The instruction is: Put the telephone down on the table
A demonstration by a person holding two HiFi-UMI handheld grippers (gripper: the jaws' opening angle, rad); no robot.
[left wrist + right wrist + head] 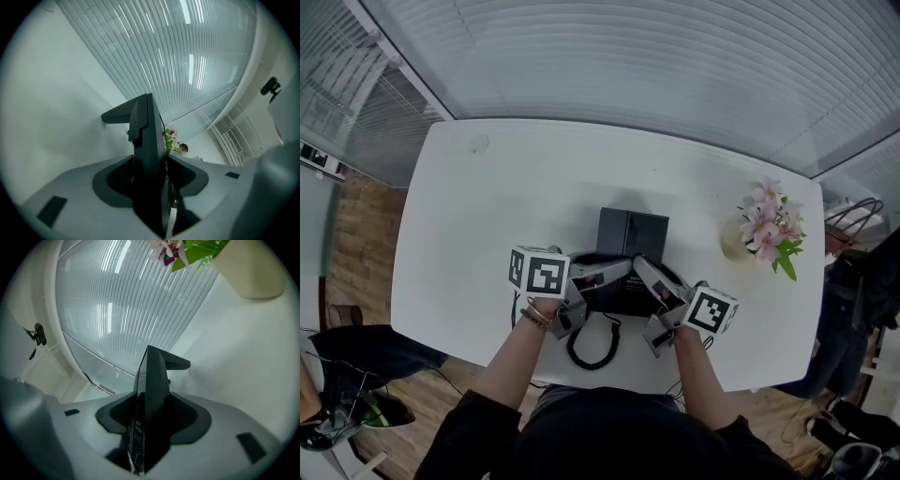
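The left gripper (pixel 614 273) and right gripper (pixel 652 277) each have their fingers clamped on the black telephone (pixel 632 234) (its cord (pixel 592 352) loops nearer the person) at the white desk (pixel 487 206).

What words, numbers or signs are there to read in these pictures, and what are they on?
No word or number can be read in any view.
Left marker cube: black-and-white square patterns only, no letters.
Right marker cube: the same kind of pattern, no letters.
Telephone: the pale marks on it in the right gripper view are too blurred to read.
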